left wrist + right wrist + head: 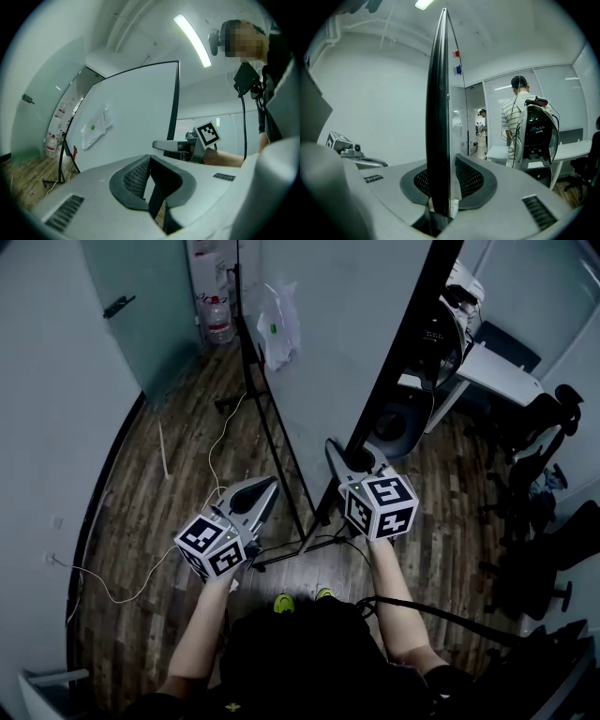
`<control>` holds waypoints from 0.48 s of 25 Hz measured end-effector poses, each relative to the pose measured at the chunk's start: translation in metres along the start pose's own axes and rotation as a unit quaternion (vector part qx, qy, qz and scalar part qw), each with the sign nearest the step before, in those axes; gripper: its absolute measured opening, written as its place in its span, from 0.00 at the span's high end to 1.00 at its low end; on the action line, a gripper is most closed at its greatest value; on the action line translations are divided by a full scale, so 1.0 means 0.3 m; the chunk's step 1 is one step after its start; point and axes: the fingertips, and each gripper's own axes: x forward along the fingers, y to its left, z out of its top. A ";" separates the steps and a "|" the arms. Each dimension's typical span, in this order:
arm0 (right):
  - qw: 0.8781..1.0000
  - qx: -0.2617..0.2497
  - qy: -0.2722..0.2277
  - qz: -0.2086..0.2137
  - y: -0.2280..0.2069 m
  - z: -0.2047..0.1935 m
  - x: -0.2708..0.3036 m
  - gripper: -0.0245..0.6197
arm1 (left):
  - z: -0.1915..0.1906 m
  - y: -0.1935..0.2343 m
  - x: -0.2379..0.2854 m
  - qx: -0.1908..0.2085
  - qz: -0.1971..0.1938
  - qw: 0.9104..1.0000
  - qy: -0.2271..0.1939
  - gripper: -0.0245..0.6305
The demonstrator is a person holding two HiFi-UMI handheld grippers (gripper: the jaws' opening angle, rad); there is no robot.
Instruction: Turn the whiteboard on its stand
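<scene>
Jaws of the right gripper (pixel 440 171) are clamped on the dark side edge of the whiteboard (pixel 337 343), which stands upright on its black stand (pixel 275 432). Jaws of the left gripper (pixel 150 176) are slightly apart with nothing between them, facing the board's white side. A paper sheet (pixel 95 127) hangs on that side; a red magnet (pixel 456 53) and a blue magnet (pixel 458 70) sit near the top edge. A white cable (pixel 214 460) trails across the wood floor (pixel 141 521) near the stand, and a bottle (pixel 220 322) stands farther back. Past the board are a desk (pixel 497 376), chairs (pixel 539 442) and a person (pixel 516 117) facing away. Pale walls enclose the room.
</scene>
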 end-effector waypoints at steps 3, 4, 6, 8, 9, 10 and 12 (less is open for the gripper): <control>1.000 0.002 0.000 0.000 -0.001 0.001 0.004 0.81 | -0.004 -0.006 -0.017 -0.002 0.001 1.000 0.001 0.93; 1.000 0.003 0.000 0.001 -0.001 0.001 0.005 0.81 | -0.005 -0.006 -0.023 -0.003 0.001 1.000 0.001 0.93; 1.000 0.001 0.001 -0.001 -0.002 0.000 0.007 0.81 | -0.010 -0.006 -0.033 -0.005 0.002 1.000 0.002 0.93; 1.000 -0.004 0.003 -0.004 0.000 -0.002 0.005 0.81 | -0.015 -0.010 -0.044 -0.006 0.002 1.000 0.002 0.93; 1.000 -0.006 0.003 -0.006 0.001 -0.003 0.004 0.81 | -0.015 -0.014 -0.050 -0.005 0.002 1.000 0.002 0.93; 1.000 -0.009 0.004 -0.008 0.001 -0.003 0.004 0.81 | -0.015 -0.017 -0.055 -0.005 0.002 1.000 0.002 0.93; 1.000 -0.010 0.004 -0.011 -0.003 -0.002 0.009 0.81 | -0.010 -0.018 -0.061 -0.003 0.002 1.000 0.002 0.94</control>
